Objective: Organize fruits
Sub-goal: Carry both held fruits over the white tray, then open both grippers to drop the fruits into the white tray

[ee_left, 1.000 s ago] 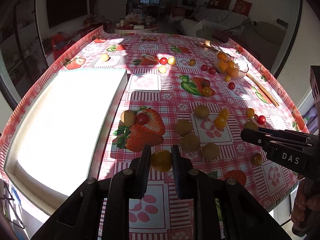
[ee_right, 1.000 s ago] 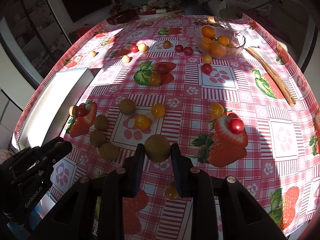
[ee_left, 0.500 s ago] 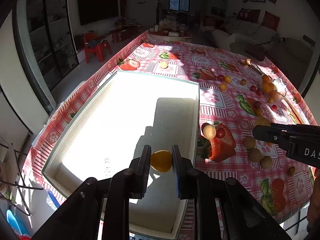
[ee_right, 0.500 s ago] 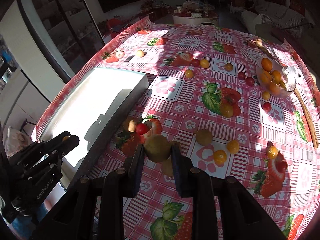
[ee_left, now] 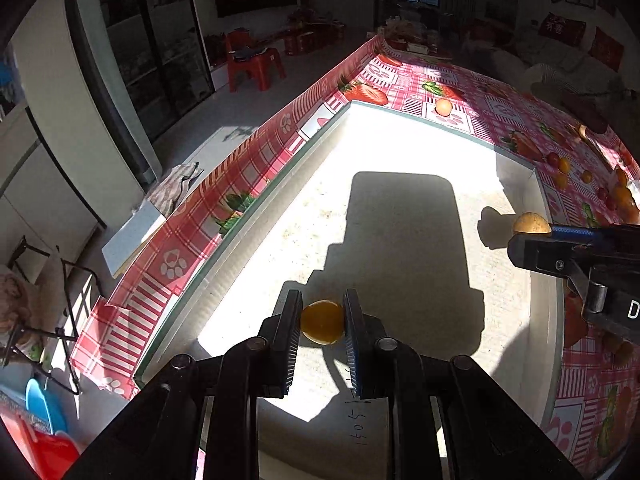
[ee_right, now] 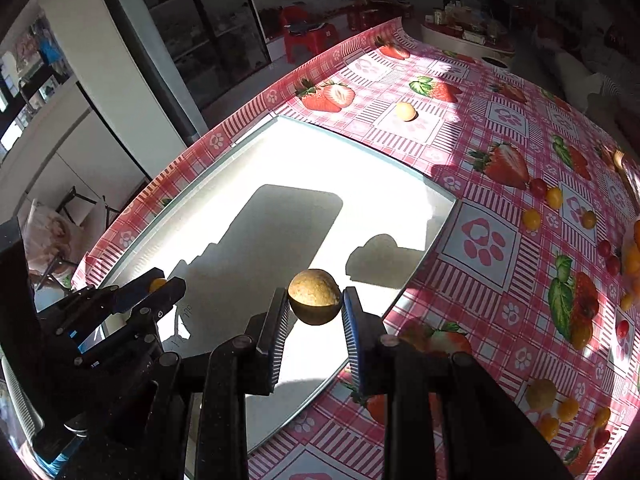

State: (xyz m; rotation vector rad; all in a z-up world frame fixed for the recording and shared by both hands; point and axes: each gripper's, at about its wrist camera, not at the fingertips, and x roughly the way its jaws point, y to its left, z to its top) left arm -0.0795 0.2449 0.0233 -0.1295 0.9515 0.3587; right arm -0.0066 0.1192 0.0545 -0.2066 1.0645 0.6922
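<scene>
We saw the left gripper (ee_left: 322, 322) clamped on a small orange tomato (ee_left: 322, 321), pads pressed against both its sides, held above the white foam tray (ee_left: 404, 140). The tray's floor looked bare apart from hard shadows of the tools. The right gripper (ee_right: 315, 302) pinched a round brownish fruit (ee_right: 315, 297) between its fingers, narrow gap filled by the fruit, hanging over the tray's near-right part close to its edge. From the left wrist view that same fruit (ee_left: 531, 224) poked out above the right gripper's tip (ee_left: 538, 248) at the tray's right wall.

The tray sat on a red-and-white strawberry-print tablecloth (ee_right: 492, 168), along the table's left side. One pale yellow fruit (ee_right: 405, 111) lay alone on the cloth just beyond the tray's far edge. More small red and yellow tomatoes (ee_right: 545, 196) were scattered on the cloth well to the right. A few brownish and yellow fruits (ee_right: 541, 394) lay near the lower right. We couldn't make out the bowl at the far right edge clearly.
</scene>
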